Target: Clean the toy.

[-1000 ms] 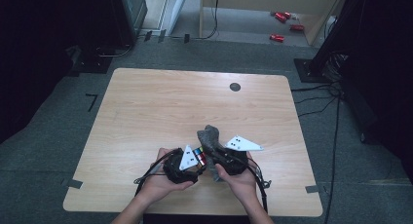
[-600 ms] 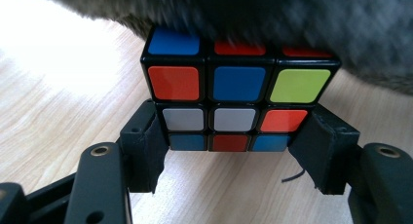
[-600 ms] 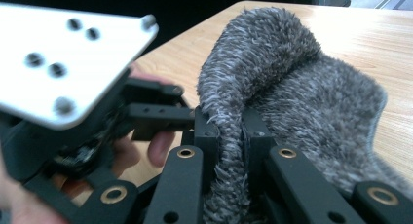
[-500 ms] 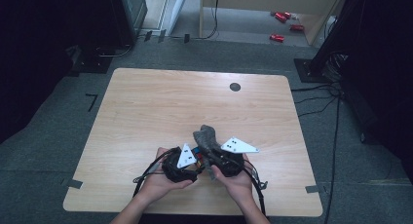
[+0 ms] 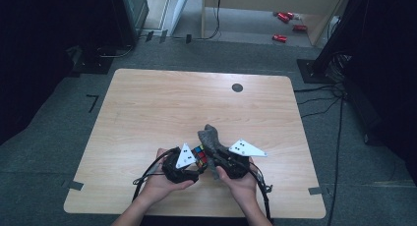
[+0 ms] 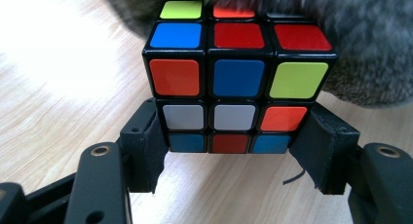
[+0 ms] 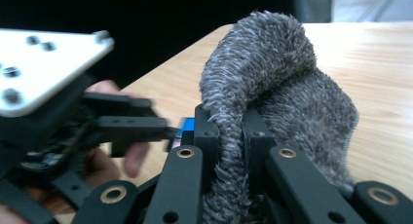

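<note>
A scrambled colour cube (image 6: pixel 234 78) sits between the pads of my left gripper (image 6: pixel 231 146), which is shut on its lower layers just above the table. In the high view the cube (image 5: pixel 199 155) is at the front middle of the table, between both hands. My right gripper (image 7: pixel 231 131) is shut on a grey fuzzy cloth (image 7: pixel 272 87), which folds up over its jaws. The cloth (image 6: pixel 370 48) lies against the cube's far top and right side. In the high view the cloth (image 5: pixel 210 136) sticks up above the right gripper (image 5: pixel 216 157), beside the left gripper (image 5: pixel 195 161).
The wooden table (image 5: pixel 162 108) has a small dark round hole (image 5: pixel 237 87) near its far edge. Cables trail from both grippers over the front edge. Grey floor surrounds the table, with red objects (image 5: pixel 280 38) far behind.
</note>
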